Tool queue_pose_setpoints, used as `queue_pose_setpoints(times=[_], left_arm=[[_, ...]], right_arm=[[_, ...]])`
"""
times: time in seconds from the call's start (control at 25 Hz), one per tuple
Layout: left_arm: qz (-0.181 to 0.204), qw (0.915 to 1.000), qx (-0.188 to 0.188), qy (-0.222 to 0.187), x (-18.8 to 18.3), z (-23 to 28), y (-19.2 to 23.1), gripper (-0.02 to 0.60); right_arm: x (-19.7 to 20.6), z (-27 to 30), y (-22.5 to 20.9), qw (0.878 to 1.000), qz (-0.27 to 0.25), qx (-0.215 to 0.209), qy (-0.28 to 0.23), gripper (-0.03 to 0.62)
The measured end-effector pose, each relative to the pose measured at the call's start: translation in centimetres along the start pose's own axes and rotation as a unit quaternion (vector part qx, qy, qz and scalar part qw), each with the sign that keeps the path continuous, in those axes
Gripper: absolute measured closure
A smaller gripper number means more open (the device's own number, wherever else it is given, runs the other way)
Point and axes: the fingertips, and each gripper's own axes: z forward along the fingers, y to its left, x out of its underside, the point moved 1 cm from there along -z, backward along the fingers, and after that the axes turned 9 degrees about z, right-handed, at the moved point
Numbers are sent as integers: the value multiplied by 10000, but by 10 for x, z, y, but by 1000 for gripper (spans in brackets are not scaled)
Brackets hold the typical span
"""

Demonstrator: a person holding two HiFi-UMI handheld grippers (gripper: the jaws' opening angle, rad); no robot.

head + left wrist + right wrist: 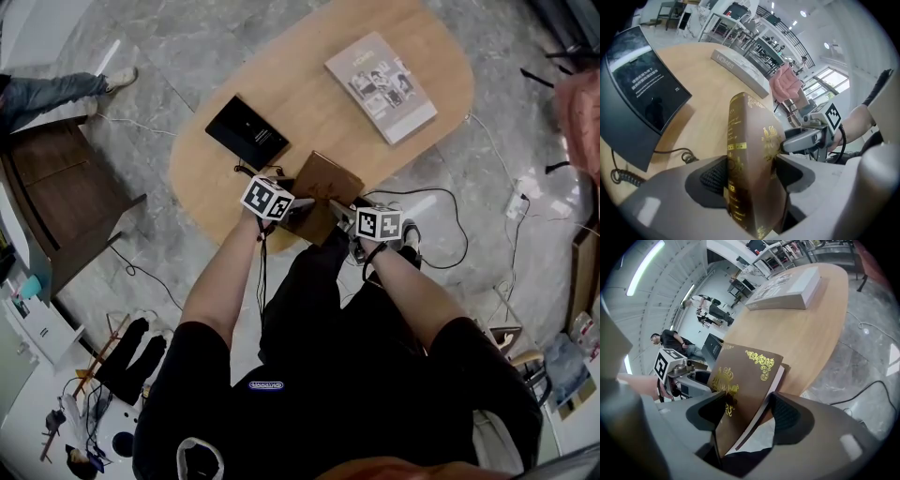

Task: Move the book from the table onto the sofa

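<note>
tablet (247, 131): flat on the table (309, 89), left of my work and apart from the book. Its cord (670, 152) curls on the top near my left jaws and could snag.
left gripper (298, 202): clamped on the book at the spine, a pad pressed to each side.
book (326, 178): brown hardback with gilt print, at the near table edge, tilted up between my two tools. I cannot tell whether it touches the top.
handling: stiff boards, some weight by the look of it. The cover looks smooth, so it may slide in the pads. The pages could sag open if only one board is held. I judge the spine the surest hold, with a second grip on the opposite edge.
right gripper (345, 217): closed on the book's other side, one pad on the front cover, the other at the page edge. The book sits slanted across the jaws, so I trust this hold less.
grey book (380, 86): far right end of the table, well apart.
room: table edge right under the load, my legs just below it. Open floor either side, with cables (441, 202) lying on it at right.
sofa: in no view, so a turn is needed to find it.
</note>
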Motion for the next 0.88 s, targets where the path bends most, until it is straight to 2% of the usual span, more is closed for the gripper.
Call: queue_pose_setpoints(times=[0.2, 0.48, 0.88], left_arm=[[-140, 9995, -116, -258, -7, -14, -16, 264], [-366, 9955, -149, -859, -37, -60, -58, 283], [-260, 9838, -451, -1714, -94, -149, -128, 301]], right_arm=[[-4, -15, 9, 9999, -101, -99, -39, 269], [-29, -69, 54, 9972, -627, -314, -275, 267], [-72, -161, 140, 9869, -1177, -651, -892, 261]])
